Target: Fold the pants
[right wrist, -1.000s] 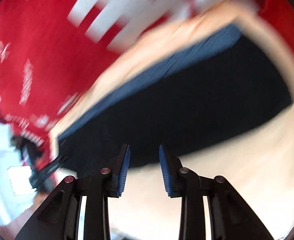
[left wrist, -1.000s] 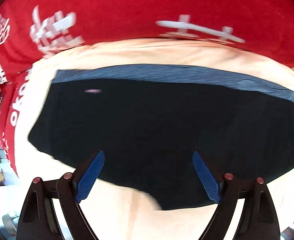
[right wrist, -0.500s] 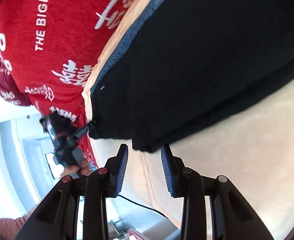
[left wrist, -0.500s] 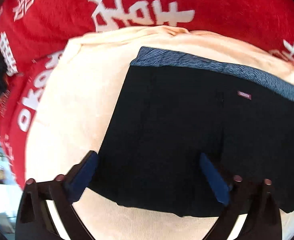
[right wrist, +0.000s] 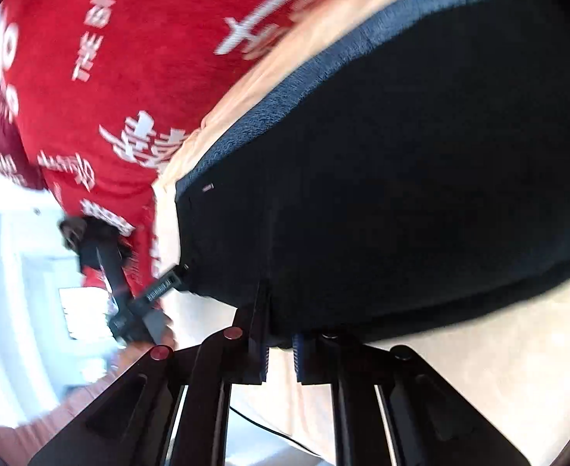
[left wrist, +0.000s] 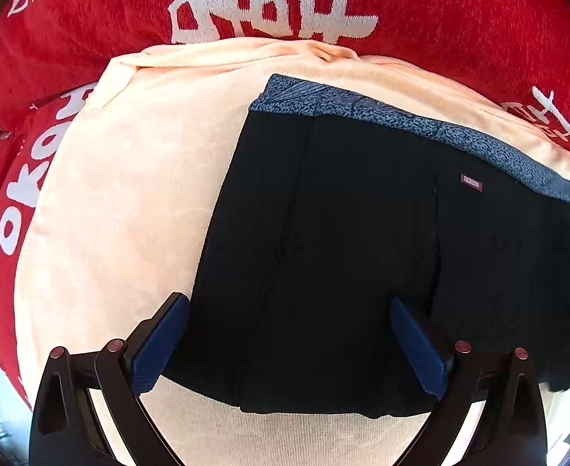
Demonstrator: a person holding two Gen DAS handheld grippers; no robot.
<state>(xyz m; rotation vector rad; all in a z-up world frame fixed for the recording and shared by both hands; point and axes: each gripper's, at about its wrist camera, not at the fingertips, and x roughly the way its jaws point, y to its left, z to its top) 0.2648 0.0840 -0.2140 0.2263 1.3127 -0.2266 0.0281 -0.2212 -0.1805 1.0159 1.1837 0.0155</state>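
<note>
Tools at the near hem: the left tool (left wrist: 288,343) stands wide over the near left corner of the pants (left wrist: 362,252), nothing pinched; the right tool (right wrist: 279,343), jaws just closing, is nearly shut on the near hem. The black pants lie flat on a peach blanket (left wrist: 122,213); a red blanket (left wrist: 459,19) lies beyond. Risk, as judged: one-sided grip could drag the cloth askew or catch one layer. Waistband (left wrist: 401,124) points away; the long axis seems to run side to side.
</note>
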